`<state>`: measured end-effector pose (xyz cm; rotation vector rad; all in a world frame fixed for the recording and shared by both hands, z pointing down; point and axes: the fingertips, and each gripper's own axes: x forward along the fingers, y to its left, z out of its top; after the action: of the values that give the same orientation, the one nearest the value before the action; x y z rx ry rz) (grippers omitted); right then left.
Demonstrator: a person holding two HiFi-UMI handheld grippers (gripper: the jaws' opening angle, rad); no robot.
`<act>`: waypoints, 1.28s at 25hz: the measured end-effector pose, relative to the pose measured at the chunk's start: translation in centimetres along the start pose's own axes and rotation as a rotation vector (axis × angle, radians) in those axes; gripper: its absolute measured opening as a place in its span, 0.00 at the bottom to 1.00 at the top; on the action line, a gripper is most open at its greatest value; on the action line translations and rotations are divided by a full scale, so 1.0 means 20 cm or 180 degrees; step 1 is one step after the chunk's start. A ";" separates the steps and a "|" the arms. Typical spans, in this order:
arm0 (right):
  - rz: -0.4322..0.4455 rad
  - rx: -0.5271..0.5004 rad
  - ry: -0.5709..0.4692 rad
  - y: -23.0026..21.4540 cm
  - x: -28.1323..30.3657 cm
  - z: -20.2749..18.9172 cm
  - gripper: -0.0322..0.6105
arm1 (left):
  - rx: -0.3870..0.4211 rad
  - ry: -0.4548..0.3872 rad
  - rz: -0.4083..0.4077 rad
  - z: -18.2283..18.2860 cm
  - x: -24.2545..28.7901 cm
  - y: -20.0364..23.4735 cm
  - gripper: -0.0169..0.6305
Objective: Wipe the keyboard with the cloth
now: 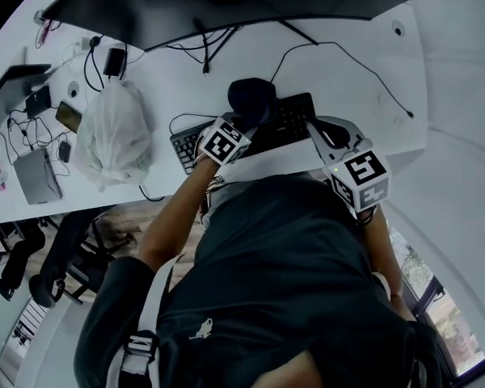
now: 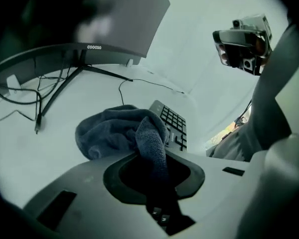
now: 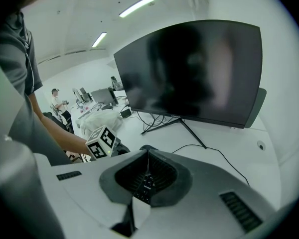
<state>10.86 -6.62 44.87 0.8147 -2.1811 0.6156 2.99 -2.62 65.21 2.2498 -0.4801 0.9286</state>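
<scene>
Left gripper view is filled by the cloth point(image 2: 114, 133), pinched in the left gripper point(image 2: 154, 159) upon the keyboard point(image 2: 174, 123), whose length is stretched toward the right gripper point(image 3: 145, 173) clamped on it.

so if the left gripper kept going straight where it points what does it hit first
The cloth it pinches, bunched just ahead on the keyboard; past that probably bare desk, depth unclear.

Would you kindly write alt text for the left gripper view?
The left gripper is shut on a dark blue terry cloth bunched over a black keyboard on a white desk. A dark monitor on a thin stand sits behind.
</scene>
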 end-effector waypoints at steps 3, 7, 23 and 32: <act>-0.0046 0.0054 0.0003 -0.04 -0.02 0.00 0.07 | -0.0079 0.0123 -0.0250 -0.11 0.07 -0.20 0.12; -0.0068 0.0092 0.0006 -0.07 -0.02 0.01 0.07 | 0.0059 0.0183 -0.0349 -0.17 0.11 -0.36 0.12; 0.0027 0.0060 0.0094 -0.04 0.03 -0.03 0.07 | 0.0174 0.0546 -0.0942 -0.25 0.22 -0.61 0.12; 0.0084 0.0057 0.0114 -0.01 0.03 -0.07 0.07 | 0.0267 -0.0202 -0.0153 0.18 0.03 -0.11 0.12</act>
<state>11.29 -6.20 46.27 0.7797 -2.1598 0.6590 6.34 -3.56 62.66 2.3617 -0.4202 0.8699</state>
